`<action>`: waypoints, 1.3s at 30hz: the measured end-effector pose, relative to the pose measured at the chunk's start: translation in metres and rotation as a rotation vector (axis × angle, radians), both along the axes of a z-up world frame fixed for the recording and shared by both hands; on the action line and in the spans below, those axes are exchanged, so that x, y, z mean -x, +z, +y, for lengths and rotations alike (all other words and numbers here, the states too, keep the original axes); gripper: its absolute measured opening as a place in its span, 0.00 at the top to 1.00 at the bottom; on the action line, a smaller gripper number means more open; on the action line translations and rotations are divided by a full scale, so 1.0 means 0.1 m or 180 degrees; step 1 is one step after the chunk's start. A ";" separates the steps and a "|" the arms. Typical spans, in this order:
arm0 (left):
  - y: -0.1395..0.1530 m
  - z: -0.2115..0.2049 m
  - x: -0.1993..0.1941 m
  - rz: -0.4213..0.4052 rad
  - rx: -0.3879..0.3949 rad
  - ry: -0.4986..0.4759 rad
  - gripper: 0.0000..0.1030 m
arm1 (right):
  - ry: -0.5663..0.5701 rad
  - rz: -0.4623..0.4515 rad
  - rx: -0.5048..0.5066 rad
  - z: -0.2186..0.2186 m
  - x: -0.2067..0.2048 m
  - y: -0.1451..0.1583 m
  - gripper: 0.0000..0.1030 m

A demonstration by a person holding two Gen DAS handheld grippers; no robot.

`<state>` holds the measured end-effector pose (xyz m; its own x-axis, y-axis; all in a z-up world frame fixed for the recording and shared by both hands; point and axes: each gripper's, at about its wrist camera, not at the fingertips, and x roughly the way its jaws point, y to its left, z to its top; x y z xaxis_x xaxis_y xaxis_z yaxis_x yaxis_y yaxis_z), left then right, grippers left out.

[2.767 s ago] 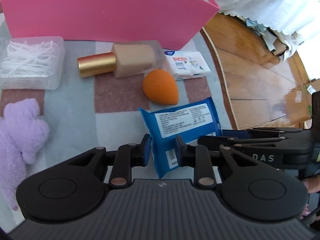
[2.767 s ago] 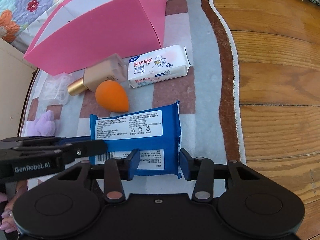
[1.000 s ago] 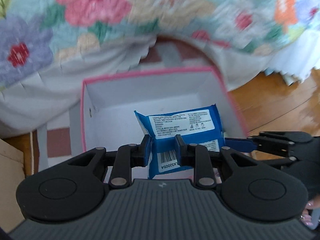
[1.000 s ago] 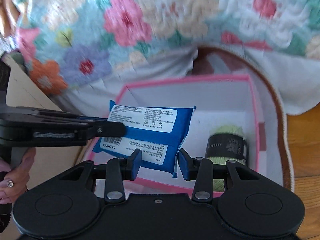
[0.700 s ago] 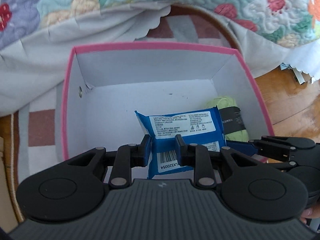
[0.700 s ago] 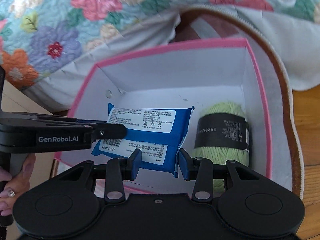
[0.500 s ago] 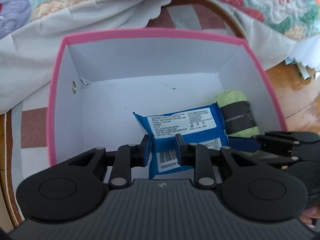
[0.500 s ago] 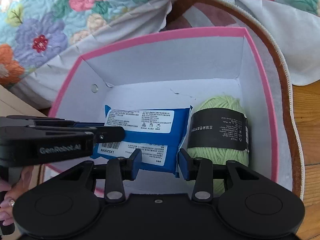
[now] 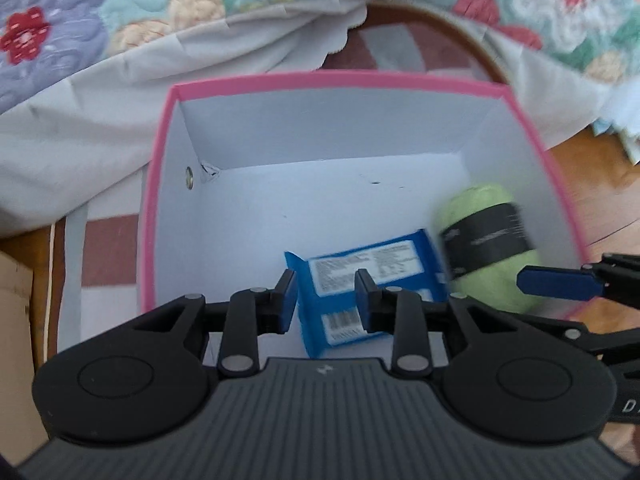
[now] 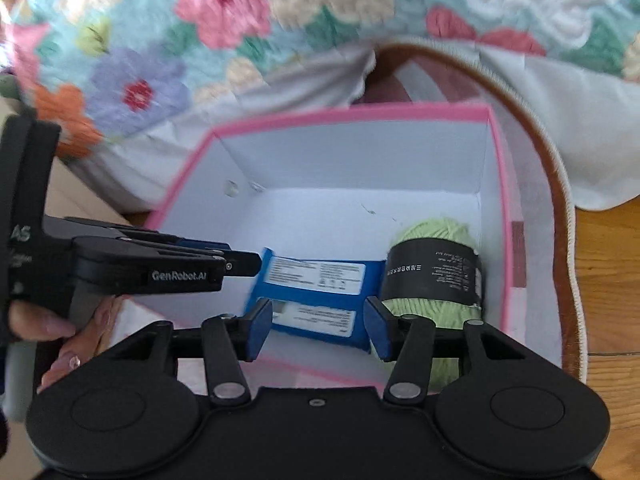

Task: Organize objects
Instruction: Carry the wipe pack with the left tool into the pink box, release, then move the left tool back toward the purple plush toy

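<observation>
The fingers of the left gripper [image 9: 325,298] are opening, their blue pads clear of the flat blue plastic wipes packet [image 9: 362,280] seen between them, and the fingers of the right gripper [image 10: 318,326] are opening likewise, released from the packet's near edge with a gap on each side. The packet lies inside the pink-rimmed white cardboard box [image 9: 320,80], near the box's front wall and touching or just beside the pale green yarn skein with a black paper band [image 10: 434,272] that fills the box's right side. Whether the packet already rests flat on the box floor or is tilted I cannot tell; its image is blurred. Outside the box lie a striped rug and a flowered quilt [image 10: 200,40] behind it. The risks I see: a finger tip could catch the packet's crimped edge on withdrawal and drag it up, or the packet could settle askew against the skein.
</observation>
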<state>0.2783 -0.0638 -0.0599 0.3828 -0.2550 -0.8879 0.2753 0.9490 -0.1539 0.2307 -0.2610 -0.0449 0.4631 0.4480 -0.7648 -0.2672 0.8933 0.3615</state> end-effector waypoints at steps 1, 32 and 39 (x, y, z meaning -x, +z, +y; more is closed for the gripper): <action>0.08 0.02 0.04 0.0028 0.0022 -0.0019 0.71 | 0.0020 -0.0044 -0.0019 -0.04 0.06 0.08 0.45; 1.15 0.82 1.78 -0.0110 0.0294 0.0078 0.60 | 0.1488 -0.0737 0.0183 0.76 1.83 1.08 0.32; 0.71 0.99 1.71 -0.0042 0.0272 0.0196 0.60 | 0.1620 -0.0359 0.0008 1.02 1.73 0.57 0.32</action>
<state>0.1069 0.0356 0.0109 0.4118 -0.3052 -0.8587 0.2193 0.9478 -0.2317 0.0575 -0.1589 0.0118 0.2665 0.6362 -0.7240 -0.7051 0.6408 0.3036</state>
